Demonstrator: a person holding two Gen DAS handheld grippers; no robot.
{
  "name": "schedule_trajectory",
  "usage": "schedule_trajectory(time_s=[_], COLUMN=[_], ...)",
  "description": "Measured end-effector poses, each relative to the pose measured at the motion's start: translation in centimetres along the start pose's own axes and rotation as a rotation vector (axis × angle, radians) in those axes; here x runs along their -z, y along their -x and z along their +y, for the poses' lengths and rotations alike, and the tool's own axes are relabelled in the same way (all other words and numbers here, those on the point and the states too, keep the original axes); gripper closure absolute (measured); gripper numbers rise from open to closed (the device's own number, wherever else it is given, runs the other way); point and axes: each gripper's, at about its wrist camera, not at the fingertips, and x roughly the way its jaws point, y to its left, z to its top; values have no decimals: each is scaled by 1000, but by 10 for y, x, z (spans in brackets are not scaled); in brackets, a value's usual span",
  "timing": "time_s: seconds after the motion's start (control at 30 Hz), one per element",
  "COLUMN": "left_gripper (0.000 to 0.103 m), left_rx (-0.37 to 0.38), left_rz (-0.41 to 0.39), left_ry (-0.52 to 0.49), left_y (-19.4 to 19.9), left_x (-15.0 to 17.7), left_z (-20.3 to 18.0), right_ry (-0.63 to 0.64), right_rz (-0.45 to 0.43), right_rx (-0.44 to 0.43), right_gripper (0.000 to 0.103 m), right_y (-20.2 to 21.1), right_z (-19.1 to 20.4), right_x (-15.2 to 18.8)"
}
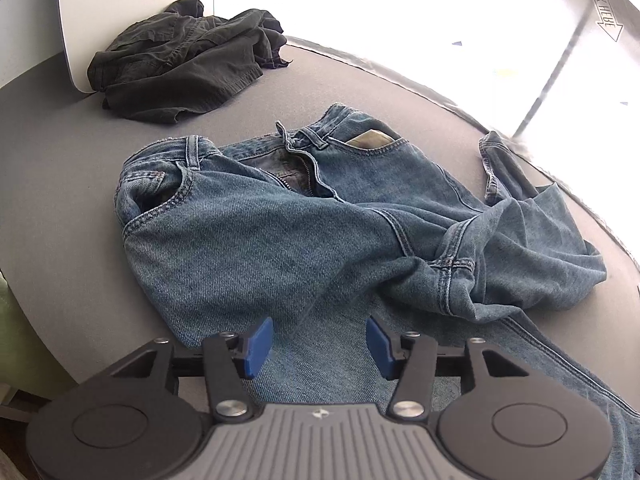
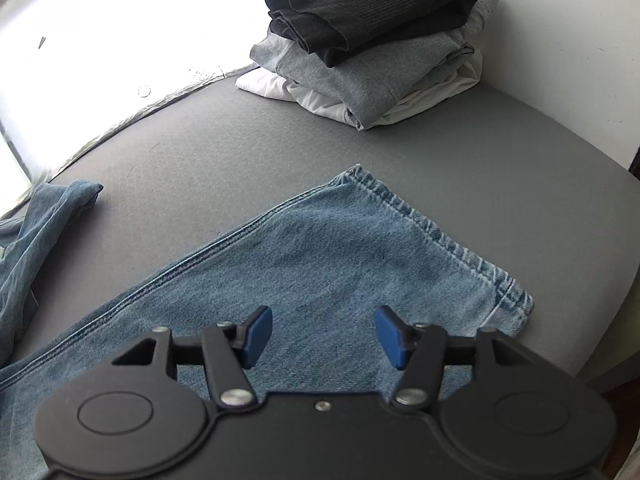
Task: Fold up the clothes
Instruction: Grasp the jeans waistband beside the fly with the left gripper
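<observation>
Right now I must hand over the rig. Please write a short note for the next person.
Left gripper: open, empty, above the thigh part of the blue jeans.
Right gripper: open, empty, above the leg hem.
Done: folded stack at the far corner of the grey table.
Left: jeans lie spread out and rumpled, unfolded; the crumpled dark garment waits behind.

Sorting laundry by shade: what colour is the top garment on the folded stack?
Black top garment, clearest in the right wrist view.

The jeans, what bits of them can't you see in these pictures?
- Left wrist view: the jeans have one leg cut off by the picture's lower right edge; the other leg is bunched, its hem hidden.
- Right wrist view: the waist is outside the picture; the right hand-held gripper covers part of the leg.
</observation>
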Motion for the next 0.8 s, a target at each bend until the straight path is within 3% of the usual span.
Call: schedule_trajectory(time_s=[0.1, 0.17, 0.23, 0.37, 0.5, 0.57, 0.63, 0.8], left_gripper=[48, 42, 39, 37, 32, 28, 28, 26], left_rx=[-4, -5, -3, 11, 35, 53, 72, 190], left_rz=[-6, -11, -16, -28, -34, -25, -13, 55], left_ry=[-17, -28, -34, -10, -15, -18, -20, -25], left_y=[-8, -13, -20, -41, -69, -87, -105, -154], left_x=[-21, -36, -52, -88, -126, -146, -166, -207], left_z=[6, 11, 16, 29, 38, 40, 43, 42], right_ry=[12, 17, 35, 73, 68, 81, 68, -16], right_rz=[15, 23, 25, 1, -47, -59, -111, -228], right_rx=[-5, -11, -16, -15, -8, 52, 126, 212], right_gripper=[42, 39, 32, 26, 11, 0, 0, 0], right_y=[-9, -15, -25, -42, -61, -71, -77, -85], right_z=[29, 48, 73, 120, 158, 176, 191, 205], right_x=[0, 0, 1, 9, 16, 19, 20, 30])
